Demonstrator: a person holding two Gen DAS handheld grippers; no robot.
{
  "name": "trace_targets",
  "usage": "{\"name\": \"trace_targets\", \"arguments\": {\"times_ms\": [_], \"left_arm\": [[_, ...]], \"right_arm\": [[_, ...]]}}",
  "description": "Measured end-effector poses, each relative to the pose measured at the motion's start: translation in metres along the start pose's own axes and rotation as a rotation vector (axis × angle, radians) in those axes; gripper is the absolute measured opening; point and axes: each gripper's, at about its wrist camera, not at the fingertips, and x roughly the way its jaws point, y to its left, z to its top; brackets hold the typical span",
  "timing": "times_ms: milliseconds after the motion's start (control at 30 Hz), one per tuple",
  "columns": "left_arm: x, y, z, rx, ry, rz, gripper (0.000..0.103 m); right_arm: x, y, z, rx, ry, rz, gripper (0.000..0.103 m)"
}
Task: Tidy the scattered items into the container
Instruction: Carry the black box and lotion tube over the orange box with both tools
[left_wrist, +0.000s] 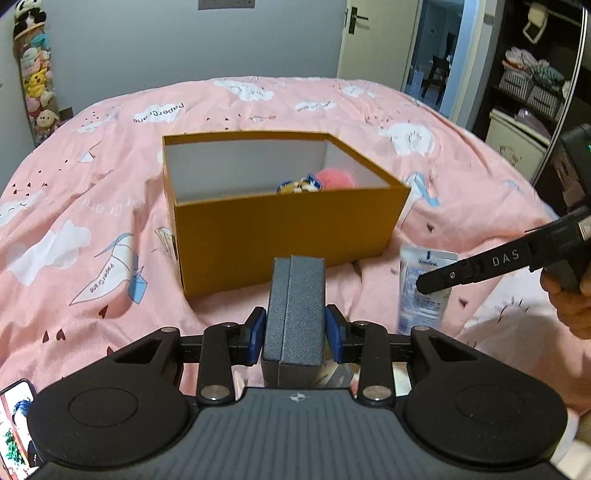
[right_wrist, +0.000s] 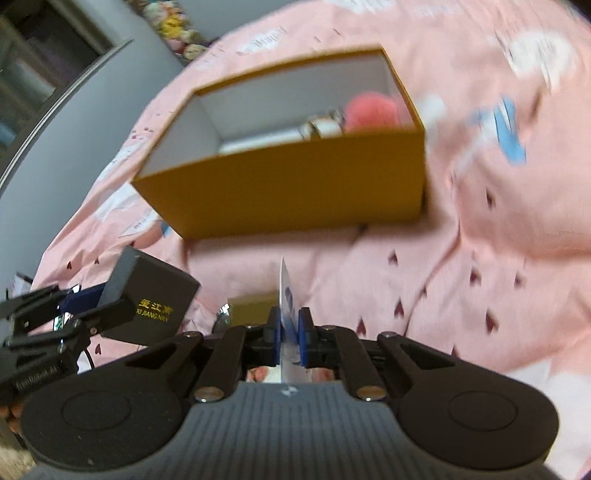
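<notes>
- Nearest to us, the left tongs (left_wrist: 295, 334) are clamped on a grey case (left_wrist: 294, 314), held upright just short of the box.
- Our right tongs (right_wrist: 289, 338) are pinched nearly shut on a flat white tube (right_wrist: 287, 314), edge-on between the pads, lifted off the pink bedspread (right_wrist: 480, 277).
- Beyond both tongs sits the open orange box (left_wrist: 288, 225), with a pink fuzzy thing (left_wrist: 334, 178) and a small toy already inside.
- So we reckon we're mid-carry. Next we need to lift both over the near wall, then let go inside.
</notes>
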Motion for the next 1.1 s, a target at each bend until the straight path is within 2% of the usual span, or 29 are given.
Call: {"name": "trace_targets", "arguments": {"times_ms": [333, 567, 700, 867, 1100], "left_arm": [[-0.014, 0.019, 0.039, -0.073, -0.033, -0.087, 0.039], [-0.017, 0.039, 0.082, -0.074, -0.045, -0.093, 0.039], [-0.014, 0.055, 0.116, -0.073, -0.046, -0.089, 0.039], [0.009, 0.077, 0.139, -0.152, -0.018, -0.086, 0.038], [0.059, 0.083, 0.154, -0.133, 0.009, 0.008, 0.038]], "right_arm": [[-0.042, 0.043, 0.047, -0.178, -0.165, 0.027, 0.010], [-0.049, 0.076, 0.083, -0.277, -0.227, 0.060, 0.009], [-0.045, 0.093, 0.112, -0.309, -0.258, 0.086, 0.009], [-0.028, 0.103, 0.146, -0.300, -0.308, 0.095, 0.009], [0.018, 0.091, 0.168, -0.248, -0.290, 0.059, 0.009]]}}
